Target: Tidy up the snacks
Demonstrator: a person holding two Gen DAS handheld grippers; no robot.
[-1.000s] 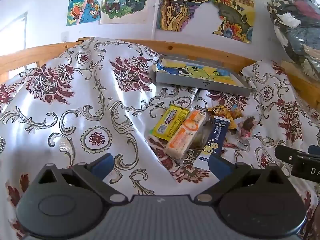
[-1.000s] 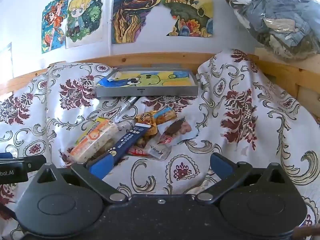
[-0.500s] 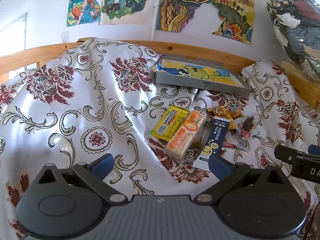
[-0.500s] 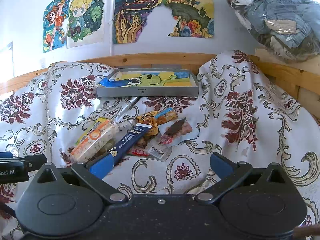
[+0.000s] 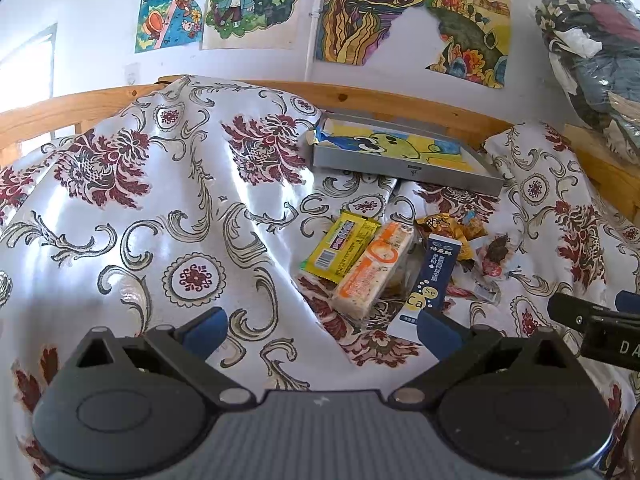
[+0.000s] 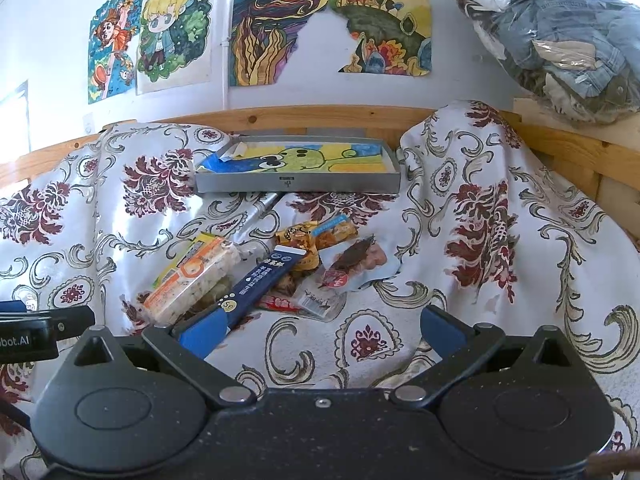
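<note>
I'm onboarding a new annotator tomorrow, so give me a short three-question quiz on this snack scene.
1. True or false: the shallow grey metal tray already holds snacks.
2. Which lies nearer the right gripper: (a) the dark blue paper stick packet, (b) the yellow foil-wrapped bar?
3. Fill in: both grippers' jaws are ____.

Key: 1 false, only a cartoon picture lines it. 2 a. 3 open; the left gripper holds nothing either.
</note>
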